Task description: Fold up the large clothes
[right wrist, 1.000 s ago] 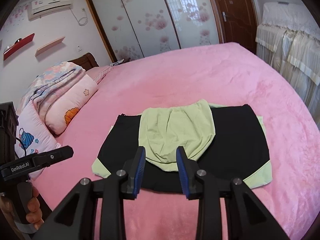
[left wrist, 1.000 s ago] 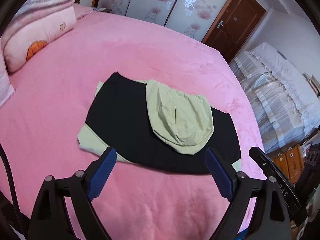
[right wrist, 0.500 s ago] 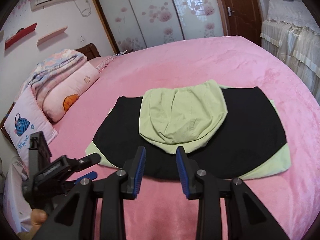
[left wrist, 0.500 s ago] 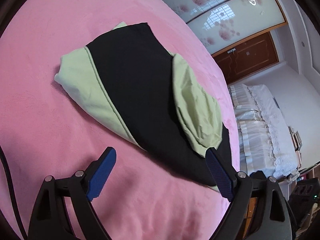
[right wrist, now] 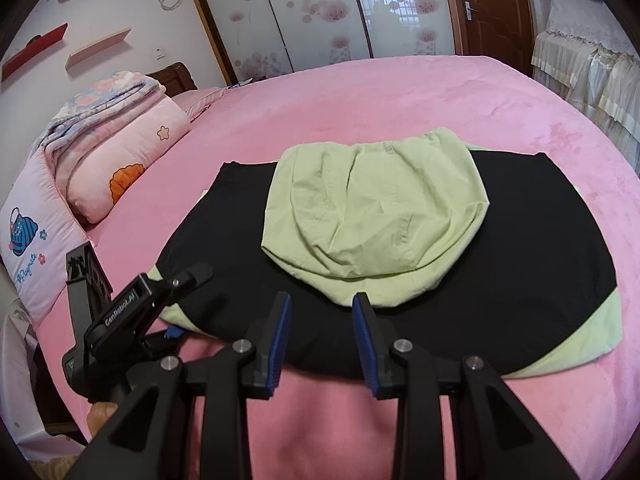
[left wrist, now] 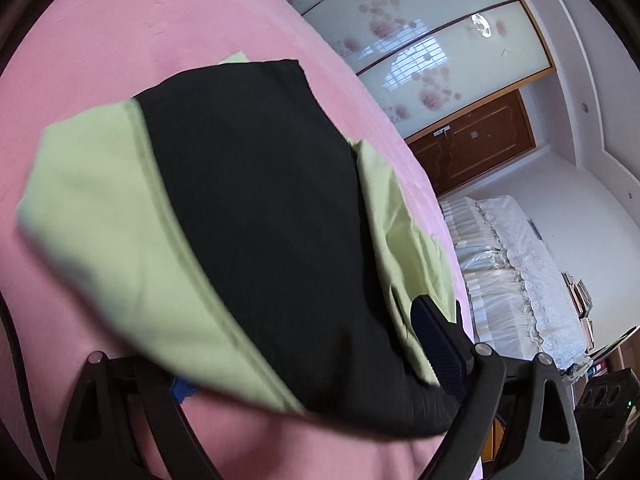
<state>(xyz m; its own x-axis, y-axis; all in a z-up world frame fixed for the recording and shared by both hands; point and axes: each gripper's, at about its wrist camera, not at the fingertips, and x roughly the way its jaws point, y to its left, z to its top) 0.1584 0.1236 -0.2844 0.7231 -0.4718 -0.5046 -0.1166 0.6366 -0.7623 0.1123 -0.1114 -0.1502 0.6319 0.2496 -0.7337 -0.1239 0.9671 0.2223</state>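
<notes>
We see the folded jacket (right wrist: 384, 248), black with pale green panels, lying flat on the pink bed (right wrist: 440, 92), its green hood (right wrist: 380, 208) spread on top of the black body.

Our left claw (left wrist: 304, 356) stands wide at the jacket's near left corner. One finger sits beneath the green edge of the cloth, mostly hidden by it, and the other finger (left wrist: 438, 344) shows above the cloth beside the hood, so the corner lies between the two. We cannot see the pads pressing on the fabric. From the right wrist view, the left claw (right wrist: 176, 312) reaches in from the bed's edge to that same green corner.

Our right claw (right wrist: 320, 340) is narrow, with a gap between its blue pads (right wrist: 280, 332) and nothing in it. It hovers over the jacket's near black hem, just short of the hood's lower edge.

A folded quilt (right wrist: 108, 136) and pillow (right wrist: 28, 236) lie at the bed's far left.
</notes>
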